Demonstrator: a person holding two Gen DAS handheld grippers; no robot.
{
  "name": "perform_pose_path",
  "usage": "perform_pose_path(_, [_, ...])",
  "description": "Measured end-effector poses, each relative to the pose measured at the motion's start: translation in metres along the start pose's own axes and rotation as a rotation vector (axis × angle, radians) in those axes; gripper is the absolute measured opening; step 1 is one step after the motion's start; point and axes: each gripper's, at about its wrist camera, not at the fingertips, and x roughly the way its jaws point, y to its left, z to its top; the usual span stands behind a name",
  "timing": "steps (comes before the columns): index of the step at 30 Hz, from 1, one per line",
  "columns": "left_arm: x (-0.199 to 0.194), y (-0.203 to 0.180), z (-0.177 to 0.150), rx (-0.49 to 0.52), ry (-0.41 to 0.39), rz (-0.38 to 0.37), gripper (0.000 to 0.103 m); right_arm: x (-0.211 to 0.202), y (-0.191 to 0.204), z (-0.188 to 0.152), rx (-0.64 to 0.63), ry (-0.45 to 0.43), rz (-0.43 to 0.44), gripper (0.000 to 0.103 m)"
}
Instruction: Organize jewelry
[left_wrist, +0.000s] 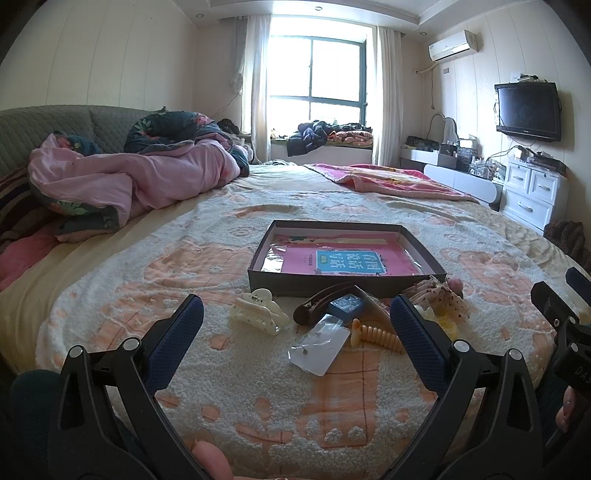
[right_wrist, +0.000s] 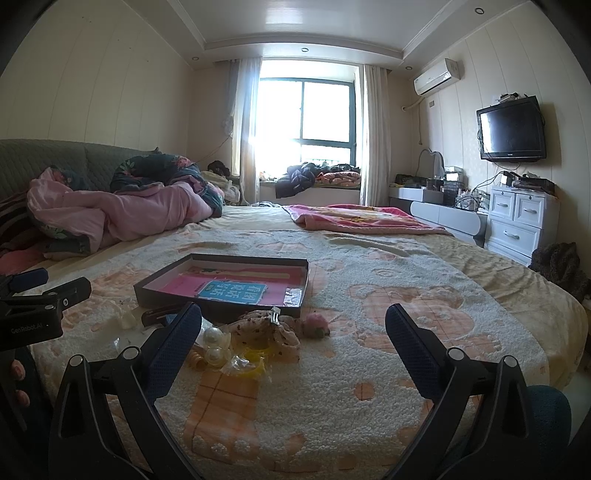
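Left wrist view is showing the left gripper (left_wrist: 295, 332) spreading wide over a cream plastic claw clip (left_wrist: 258, 312); the right gripper (right_wrist: 293, 338) is gaping wide beside a shallow dark cardboard box (right_wrist: 221, 308).

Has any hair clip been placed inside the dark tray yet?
No, the dark tray holds only a pink book; the cream claw clip lies on the blanket.

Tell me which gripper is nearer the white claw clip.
Left. The left gripper frames the white claw clip just ahead; the right gripper sits farther to its right.
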Motion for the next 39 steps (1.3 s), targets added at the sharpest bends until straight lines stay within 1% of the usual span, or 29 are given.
perform_pose_path(29, [0.001, 0.0, 0.0, -0.002, 0.002, -0.002, 0.093, -0.001, 0.002, 0.001, -0.003, 0.001, 0.001, 0.097])
perform_pose_path(32, [0.001, -0.001, 0.0, -0.005, 0.004, 0.001, 0.093, 0.002, 0.002, 0.0, -0.004, 0.009, 0.005, 0.097])
perform_pose_path(35, [0.003, 0.002, 0.002, -0.022, 0.014, 0.0, 0.093, 0.012, 0.0, -0.001, -0.013, 0.035, -0.002, 0.097])
perform_pose_path(39, [0.006, 0.013, 0.004, -0.062, 0.031, 0.02, 0.093, 0.022, 0.003, 0.0, -0.027, 0.06, 0.023, 0.097])
